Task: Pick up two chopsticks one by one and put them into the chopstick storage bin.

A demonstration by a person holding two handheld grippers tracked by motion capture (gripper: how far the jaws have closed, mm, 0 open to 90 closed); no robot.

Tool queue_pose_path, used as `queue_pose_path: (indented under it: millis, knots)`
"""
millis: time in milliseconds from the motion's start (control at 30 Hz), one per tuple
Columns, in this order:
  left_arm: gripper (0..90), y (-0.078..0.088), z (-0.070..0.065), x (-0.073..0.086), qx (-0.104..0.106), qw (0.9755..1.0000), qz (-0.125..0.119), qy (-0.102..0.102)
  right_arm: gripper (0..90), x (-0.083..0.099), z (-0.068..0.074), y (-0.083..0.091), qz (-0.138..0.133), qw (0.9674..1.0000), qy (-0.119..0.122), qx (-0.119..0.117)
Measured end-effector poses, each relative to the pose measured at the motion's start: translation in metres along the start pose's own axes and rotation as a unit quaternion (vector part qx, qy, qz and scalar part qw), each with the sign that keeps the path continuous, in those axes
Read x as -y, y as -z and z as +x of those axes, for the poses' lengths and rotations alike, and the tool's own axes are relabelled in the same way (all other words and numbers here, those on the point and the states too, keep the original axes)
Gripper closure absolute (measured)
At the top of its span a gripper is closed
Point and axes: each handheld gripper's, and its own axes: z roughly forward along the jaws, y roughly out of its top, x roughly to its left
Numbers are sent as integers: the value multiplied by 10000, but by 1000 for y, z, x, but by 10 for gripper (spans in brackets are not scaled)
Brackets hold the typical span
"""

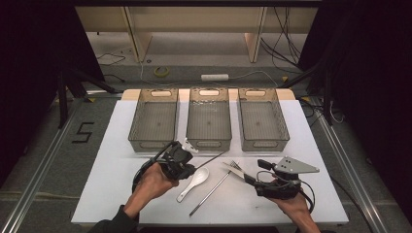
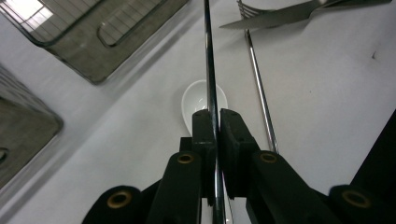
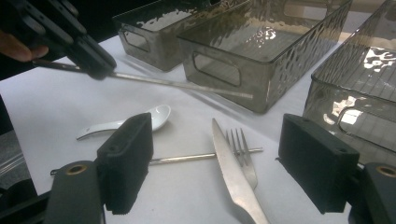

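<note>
The left tool (image 1: 188,162) has its jaws pressed together on a thin, straight metal rod (image 1: 210,159), likely a chopstick, gripped near one end and lifted clear of the white counter (image 1: 111,160). In the left gripper view the rod (image 2: 208,70) runs straight out between the black pads (image 2: 231,135), above the white ceramic soup spoon (image 2: 196,100). Its free end points towards the middle one of three clear grey plastic bins (image 1: 209,119) lined up at the far side.

The right tool (image 3: 217,163) has its jaws wide apart, with the silver table knife (image 3: 229,168) lying between them; whether the pads touch it cannot be told. The knife blade lies across the silver fork (image 3: 240,151), whose long handle stretches over the counter just beside the spoon (image 1: 194,182).
</note>
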Motion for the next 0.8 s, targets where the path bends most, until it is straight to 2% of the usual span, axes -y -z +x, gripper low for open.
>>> queue_pose_path:
  millis: [167, 333, 600, 800]
  knots:
    - [848, 15, 5, -2, 75, 9996, -260, 69, 273, 0, 0, 0, -3, 10000, -3, 2]
    - [848, 32, 15, -5, 2, 9982, -575, 190, 273, 0, -1, 1, -7, 10000, -23, 14]
    - [847, 49, 47, -5, -325, 9953, -805, 426, 273, 0, -2, 0, -9, 10000, -44, 18]
    - [847, 55, 78, -7, -559, 9917, -897, 734, 273, 1, -2, 0, 14, 10000, -69, 14]
